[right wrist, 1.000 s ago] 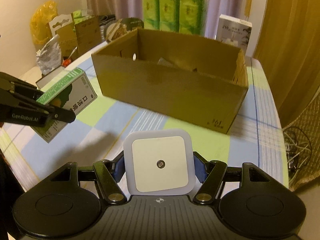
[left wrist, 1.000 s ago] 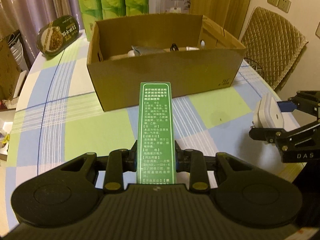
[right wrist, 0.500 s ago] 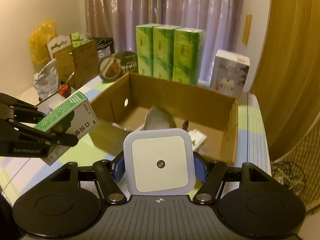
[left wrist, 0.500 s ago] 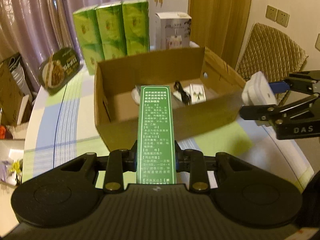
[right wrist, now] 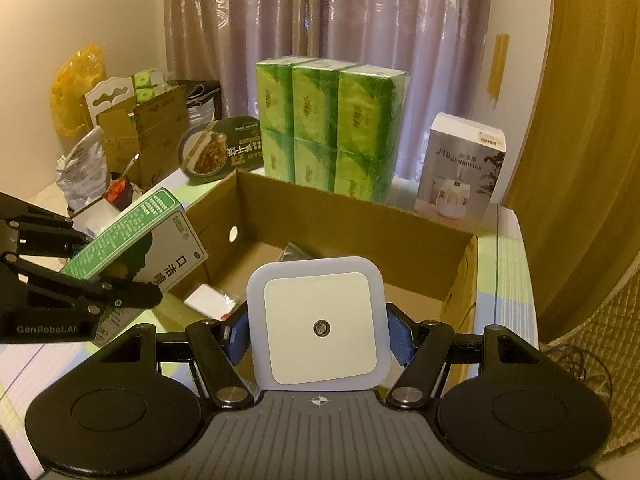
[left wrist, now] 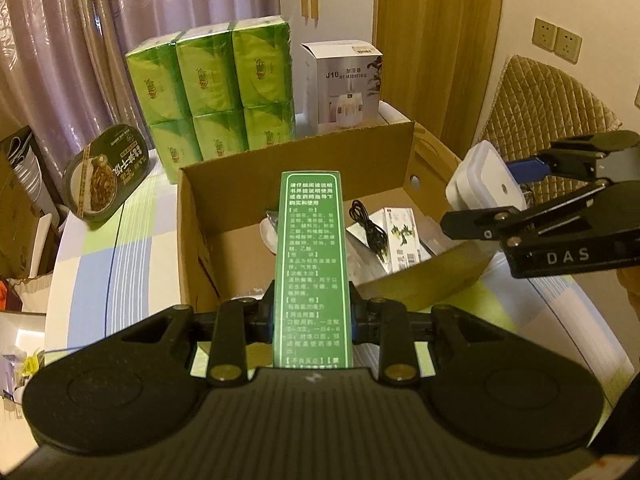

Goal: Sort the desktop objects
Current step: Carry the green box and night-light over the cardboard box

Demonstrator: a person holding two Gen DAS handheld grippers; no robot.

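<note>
My left gripper [left wrist: 312, 316] is shut on a long green medicine box [left wrist: 312, 264], which reaches forward over the near wall of an open cardboard box [left wrist: 192, 216]. My right gripper [right wrist: 318, 332] is shut on a square white night light [right wrist: 318, 326], held above the same cardboard box [right wrist: 460, 248]. In the left wrist view the right gripper [left wrist: 512, 208] and the night light [left wrist: 484, 180] hover over the box's right wall. From the right wrist, the left gripper [right wrist: 116, 280] with the green box [right wrist: 140, 240] shows at the carton's left corner. Inside lie a black cable [left wrist: 368, 228], a small white carton [left wrist: 404, 236] and a grey pouch [right wrist: 296, 252].
Behind the cardboard box stand green tissue packs [left wrist: 216, 92] and a white humidifier box [left wrist: 344, 84]. An oval noodle bowl [left wrist: 104, 176] leans at the back left. The table has a checked cloth [left wrist: 100, 268]. A quilted chair [left wrist: 544, 108] stands at the right, clutter and cartons [right wrist: 132, 144] at the left.
Both grippers have risen and moved forward toward the cardboard box with their loads. The box's inside has come into view, and both held objects now hang over its edges.
</note>
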